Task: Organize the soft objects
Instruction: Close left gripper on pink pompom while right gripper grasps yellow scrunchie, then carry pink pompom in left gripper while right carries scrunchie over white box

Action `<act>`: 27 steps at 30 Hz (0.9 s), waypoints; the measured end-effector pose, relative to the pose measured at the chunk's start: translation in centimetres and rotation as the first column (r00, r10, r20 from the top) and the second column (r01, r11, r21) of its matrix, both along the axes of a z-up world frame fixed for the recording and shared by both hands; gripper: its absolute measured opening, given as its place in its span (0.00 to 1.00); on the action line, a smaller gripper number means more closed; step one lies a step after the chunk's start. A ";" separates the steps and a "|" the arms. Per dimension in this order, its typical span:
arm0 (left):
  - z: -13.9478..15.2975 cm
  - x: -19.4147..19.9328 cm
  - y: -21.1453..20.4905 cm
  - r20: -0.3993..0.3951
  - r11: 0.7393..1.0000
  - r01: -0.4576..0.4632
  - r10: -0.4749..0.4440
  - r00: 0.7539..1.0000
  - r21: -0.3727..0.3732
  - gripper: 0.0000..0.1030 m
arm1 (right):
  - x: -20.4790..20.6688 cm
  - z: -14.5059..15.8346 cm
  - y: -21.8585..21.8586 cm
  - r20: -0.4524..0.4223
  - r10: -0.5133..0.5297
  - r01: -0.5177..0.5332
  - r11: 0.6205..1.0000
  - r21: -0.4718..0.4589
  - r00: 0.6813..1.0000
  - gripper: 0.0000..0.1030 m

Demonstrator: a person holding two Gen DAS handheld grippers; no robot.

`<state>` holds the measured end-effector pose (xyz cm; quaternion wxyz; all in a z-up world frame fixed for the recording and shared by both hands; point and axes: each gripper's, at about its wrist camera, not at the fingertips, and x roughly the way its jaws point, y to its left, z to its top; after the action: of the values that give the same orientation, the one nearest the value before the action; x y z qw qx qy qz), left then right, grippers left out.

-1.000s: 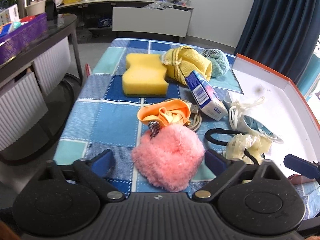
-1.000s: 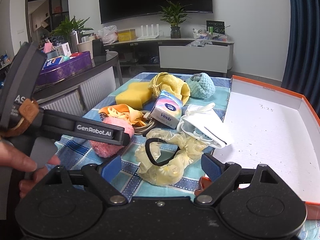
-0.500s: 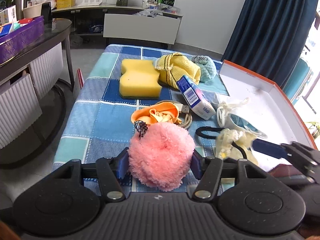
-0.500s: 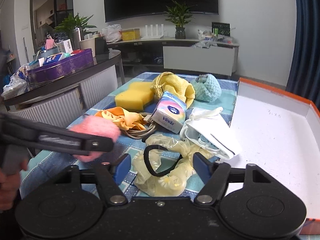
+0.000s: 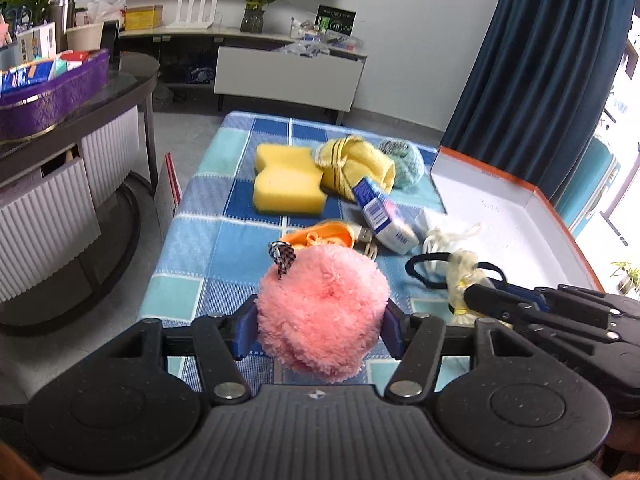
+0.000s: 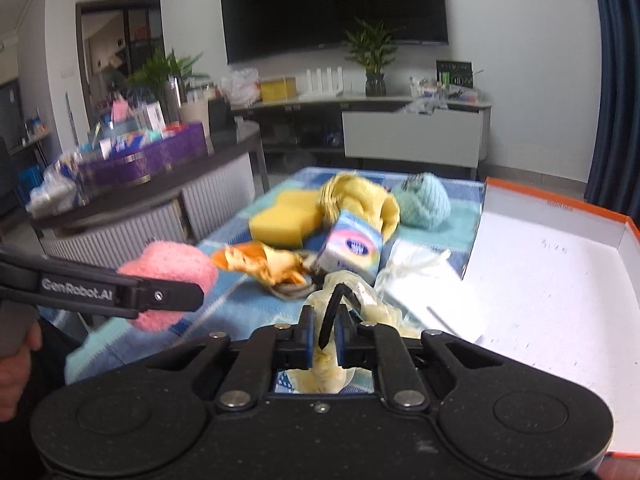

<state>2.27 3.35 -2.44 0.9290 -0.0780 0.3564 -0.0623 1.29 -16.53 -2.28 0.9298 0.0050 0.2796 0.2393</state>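
My left gripper (image 5: 320,326) is shut on a fluffy pink pom-pom (image 5: 322,312) and holds it above the checked blue tablecloth (image 5: 224,236). It also shows in the right wrist view (image 6: 168,280). My right gripper (image 6: 322,338) is shut on a pale yellow scrunchie with a black band (image 6: 332,320), lifted slightly. In the left wrist view that gripper (image 5: 472,300) sits at the right. A yellow sponge (image 5: 286,184), a yellow cloth bundle (image 5: 356,168), a teal knitted ball (image 5: 406,162) and an orange cloth (image 5: 320,236) lie on the table.
An open white box with an orange rim (image 6: 560,276) lies at the right. A tissue pack (image 6: 352,250), a white mask (image 6: 428,280) and a cable (image 5: 366,240) lie mid-table. A dark side table with a purple tray (image 5: 52,96) stands at the left.
My left gripper closed on the pink pom-pom and lifted it off the cloth. My right gripper closed on the yellow scrunchie and raised it.
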 end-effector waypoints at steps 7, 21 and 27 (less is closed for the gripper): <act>1.8 -0.7 -0.4 0.046 1.000 -0.011 0.012 0.999 -0.006 0.59 | -1.0 2.8 -1.4 0.056 0.037 -0.041 0.996 0.080 0.998 0.12; 4.6 -1.2 -3.9 0.105 0.999 0.046 -0.047 0.993 0.009 0.59 | -1.3 6.2 -6.3 0.154 -0.098 0.089 0.994 0.068 0.983 0.12; 5.2 -0.4 -5.9 0.117 0.996 0.094 -0.094 0.989 0.004 0.59 | -1.2 6.8 -8.9 0.167 -0.160 0.151 0.986 0.065 0.973 0.12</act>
<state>1.90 -2.57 2.77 0.9442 -0.0581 0.3047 -0.1107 0.14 -25.41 4.55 0.9659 0.0302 0.1908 0.1723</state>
